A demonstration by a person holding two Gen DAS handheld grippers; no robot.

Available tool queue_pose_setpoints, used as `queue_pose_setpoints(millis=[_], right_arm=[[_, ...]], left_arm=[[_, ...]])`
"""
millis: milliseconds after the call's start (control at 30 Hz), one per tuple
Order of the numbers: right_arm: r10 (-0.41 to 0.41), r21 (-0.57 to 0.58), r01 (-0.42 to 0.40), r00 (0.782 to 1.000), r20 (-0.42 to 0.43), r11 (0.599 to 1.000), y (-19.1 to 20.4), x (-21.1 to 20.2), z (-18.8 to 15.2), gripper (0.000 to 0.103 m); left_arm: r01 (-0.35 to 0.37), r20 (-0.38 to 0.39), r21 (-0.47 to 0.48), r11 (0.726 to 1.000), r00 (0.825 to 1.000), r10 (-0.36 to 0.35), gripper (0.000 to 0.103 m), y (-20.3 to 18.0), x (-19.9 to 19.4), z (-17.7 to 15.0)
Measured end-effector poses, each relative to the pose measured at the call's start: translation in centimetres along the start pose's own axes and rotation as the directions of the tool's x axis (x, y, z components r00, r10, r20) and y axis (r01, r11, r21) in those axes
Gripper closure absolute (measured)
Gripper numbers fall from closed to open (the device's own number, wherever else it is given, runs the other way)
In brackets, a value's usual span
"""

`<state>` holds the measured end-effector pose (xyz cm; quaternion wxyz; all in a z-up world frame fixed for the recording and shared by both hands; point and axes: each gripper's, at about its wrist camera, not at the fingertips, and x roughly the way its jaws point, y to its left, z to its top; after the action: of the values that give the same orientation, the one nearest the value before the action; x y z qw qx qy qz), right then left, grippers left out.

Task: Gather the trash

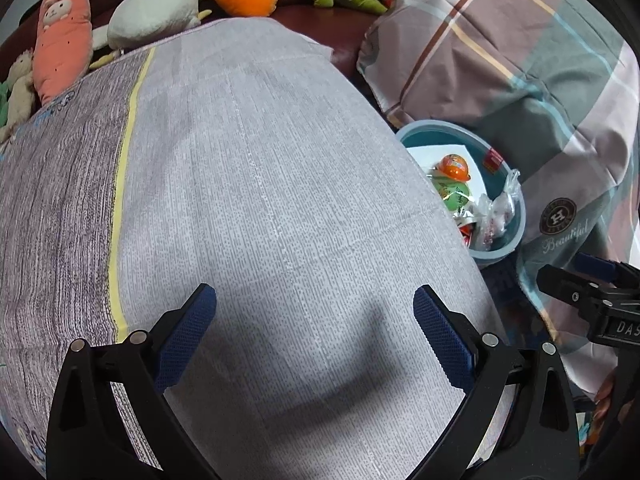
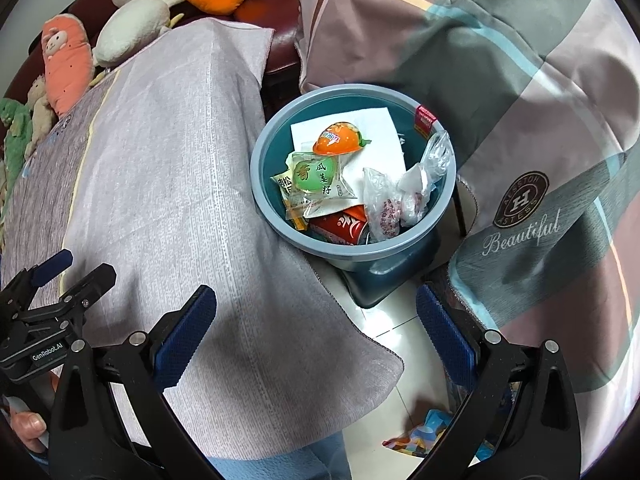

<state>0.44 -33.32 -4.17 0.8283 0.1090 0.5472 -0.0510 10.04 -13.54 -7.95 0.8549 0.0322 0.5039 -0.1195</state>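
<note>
Ahead of our right claw (image 2: 316, 328), which gapes empty, sits the blue basin (image 2: 272, 148) of trash; our left claw (image 1: 314, 332), also open and empty, faces only the grey blanket (image 1: 248, 184), so right is nearer.

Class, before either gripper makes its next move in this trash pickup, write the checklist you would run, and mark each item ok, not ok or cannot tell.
1. Left gripper open and empty: ok.
2. Right gripper open and empty: ok.
3. Blue bin upright with its mouth uncovered: ok.
4. Trash already inside the bin, such as the red can and clear plastic bags: ok.
5. Grey cloth under the left gripper free of trash: ok as far as it shows.
6. Colourful scrap on the floor by the right gripper is trash to collect: cannot tell.
</note>
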Motion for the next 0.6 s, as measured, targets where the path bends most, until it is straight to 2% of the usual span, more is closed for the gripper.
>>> queue_pose_setpoints(millis=[600], right_arm=[[-0.012,0.009,0.012,1.000,-0.013,1.000,-0.4,0.6,1.2,0.007]], left_arm=[[-0.019,0.009,0.013,1.000,1.000,0.019,0.004,-0.3,0.7,0.8]])
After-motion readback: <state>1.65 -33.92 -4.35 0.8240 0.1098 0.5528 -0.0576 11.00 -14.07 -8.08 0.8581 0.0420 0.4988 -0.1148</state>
